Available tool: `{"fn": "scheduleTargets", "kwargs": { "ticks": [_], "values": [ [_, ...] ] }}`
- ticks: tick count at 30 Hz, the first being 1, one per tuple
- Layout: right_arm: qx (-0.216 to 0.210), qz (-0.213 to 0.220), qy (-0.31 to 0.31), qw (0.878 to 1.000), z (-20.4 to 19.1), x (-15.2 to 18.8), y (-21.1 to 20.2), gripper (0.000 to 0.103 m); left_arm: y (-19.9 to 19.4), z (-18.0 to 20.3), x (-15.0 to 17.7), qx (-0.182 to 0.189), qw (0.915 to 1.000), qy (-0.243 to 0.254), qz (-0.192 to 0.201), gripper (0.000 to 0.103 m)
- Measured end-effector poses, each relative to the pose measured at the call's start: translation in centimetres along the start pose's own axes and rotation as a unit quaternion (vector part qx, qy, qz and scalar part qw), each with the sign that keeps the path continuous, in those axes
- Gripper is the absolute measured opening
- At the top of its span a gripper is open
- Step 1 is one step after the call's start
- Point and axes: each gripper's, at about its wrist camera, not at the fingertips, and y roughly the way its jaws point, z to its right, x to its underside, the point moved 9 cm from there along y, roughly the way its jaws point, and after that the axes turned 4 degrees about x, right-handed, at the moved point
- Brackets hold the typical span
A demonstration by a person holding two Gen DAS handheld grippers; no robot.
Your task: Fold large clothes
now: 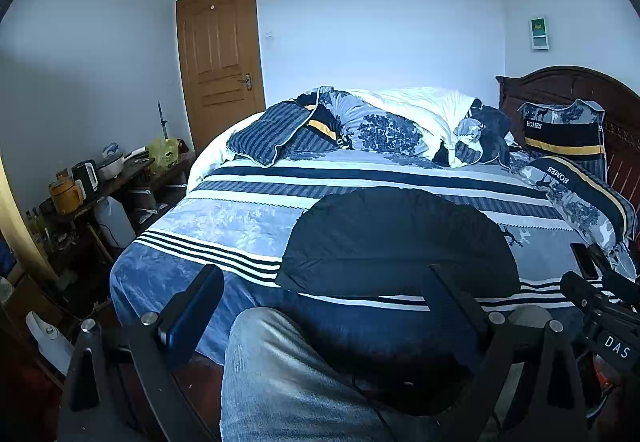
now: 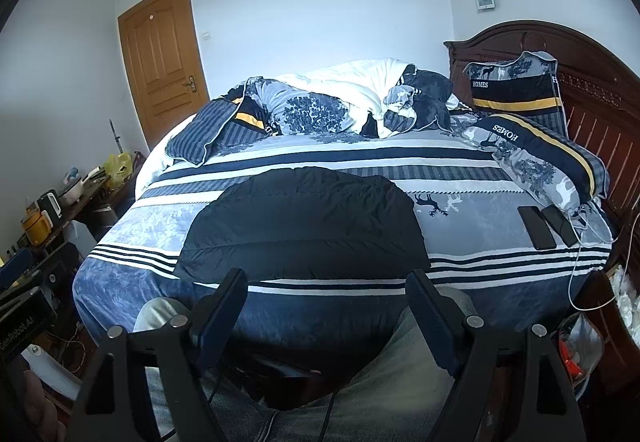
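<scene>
The dark garment [image 2: 304, 226] lay spread flat across the near half of the bed [image 2: 120, 282], its near hem just short of the bed's near edge and its far edge rounded against the striped cover. It looked like a padded jacket or similar, though its sleeves and collar could not be made out. Both tools were held back at the near side, above the person's jeans: the left tool [image 1: 324, 306] stood released with its fingers wide apart and nothing between them, and the right tool [image 2: 326, 306] was likewise spread and empty. Neither touched the cloth.

Several things could have gone wrong from here. The garment looked thick and slippery, so a pinch on a single layer at the hem might have slid off, or lifted only the top layer and left the lining behind, giving a crooked fold. Because the cloth was wide, uneven lifts from the two tools would probably have skewed the crease. The near hem sat close to the bed's edge, so a pull toward the person could have dragged the whole piece off onto the floor. Two phones [image 2: 536, 228] with a white cable [image 2: 580, 254] lay on the cover to the right, well apart from the garment but near enough that a sweeping fold to that side might have caught them.
</scene>
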Motion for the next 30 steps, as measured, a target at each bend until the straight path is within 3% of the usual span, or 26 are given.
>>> {"fn": "scheduleTargets", "kwargs": {
  "ticks": [30],
  "values": [
    [0.002,0.001,-0.001,1.0,-0.03,-0.11,0.05,0.084,-0.05,-0.44,-0.11,0.001,1.0,0.002,0.001,0.099]
  ]
}}
